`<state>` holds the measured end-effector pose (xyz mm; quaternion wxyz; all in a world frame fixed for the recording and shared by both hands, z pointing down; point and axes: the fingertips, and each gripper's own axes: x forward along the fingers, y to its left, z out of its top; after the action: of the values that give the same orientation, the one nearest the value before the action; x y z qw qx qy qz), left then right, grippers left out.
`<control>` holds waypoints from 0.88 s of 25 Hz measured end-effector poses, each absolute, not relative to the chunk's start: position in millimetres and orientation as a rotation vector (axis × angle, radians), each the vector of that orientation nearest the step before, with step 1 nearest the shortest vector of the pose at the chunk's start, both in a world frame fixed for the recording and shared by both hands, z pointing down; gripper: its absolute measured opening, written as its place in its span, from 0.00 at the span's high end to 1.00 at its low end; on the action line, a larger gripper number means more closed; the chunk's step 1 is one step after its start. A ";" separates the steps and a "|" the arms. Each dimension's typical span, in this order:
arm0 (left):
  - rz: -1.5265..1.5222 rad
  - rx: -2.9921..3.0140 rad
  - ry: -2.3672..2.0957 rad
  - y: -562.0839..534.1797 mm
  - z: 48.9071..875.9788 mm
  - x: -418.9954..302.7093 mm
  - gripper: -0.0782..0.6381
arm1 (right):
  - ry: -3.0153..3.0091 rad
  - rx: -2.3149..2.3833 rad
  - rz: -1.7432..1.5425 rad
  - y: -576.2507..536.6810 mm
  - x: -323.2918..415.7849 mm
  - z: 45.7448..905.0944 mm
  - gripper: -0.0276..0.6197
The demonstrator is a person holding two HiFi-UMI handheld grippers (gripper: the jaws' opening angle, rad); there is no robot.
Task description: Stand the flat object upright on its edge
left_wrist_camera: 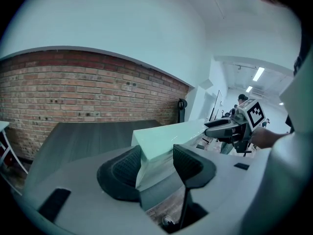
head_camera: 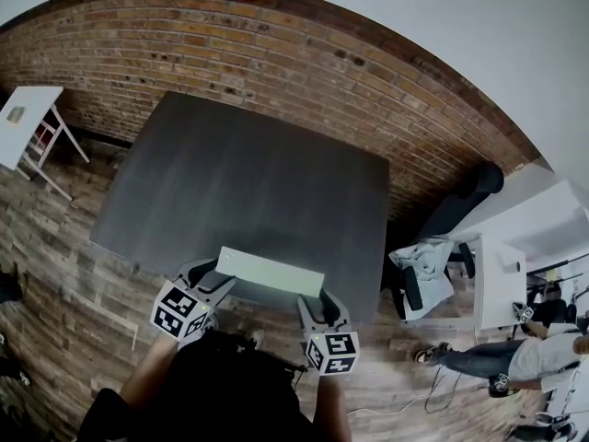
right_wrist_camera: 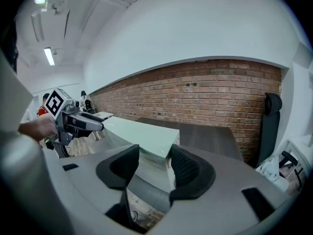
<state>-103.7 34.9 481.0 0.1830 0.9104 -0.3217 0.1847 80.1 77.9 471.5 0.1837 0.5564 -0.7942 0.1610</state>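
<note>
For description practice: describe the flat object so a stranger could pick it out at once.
Find the dark grey table by the brick wall. At its near edge, the left gripper and right gripper hold a pale green flat box, the only object there.

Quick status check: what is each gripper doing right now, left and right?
Left gripper: closed on one end of the pale flat box.
Right gripper: closed on the other end of the same box.
</note>
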 end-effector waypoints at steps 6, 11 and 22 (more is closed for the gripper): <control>0.589 2.530 -0.878 29.8 489.7 -108.6 0.58 | -2.233 1.565 0.482 70.9 75.7 477.8 0.63; 0.631 2.513 -0.860 22.9 498.2 -108.0 0.58 | -2.227 1.549 0.535 64.7 76.4 488.4 0.63; 0.668 2.488 -0.844 10.4 507.5 -105.4 0.58 | -2.208 1.530 0.589 51.1 79.6 498.9 0.63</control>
<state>-105.4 10.4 507.5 0.2136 0.8966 -0.3042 0.2406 79.6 51.1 498.9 0.1944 0.5456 -0.7877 0.2101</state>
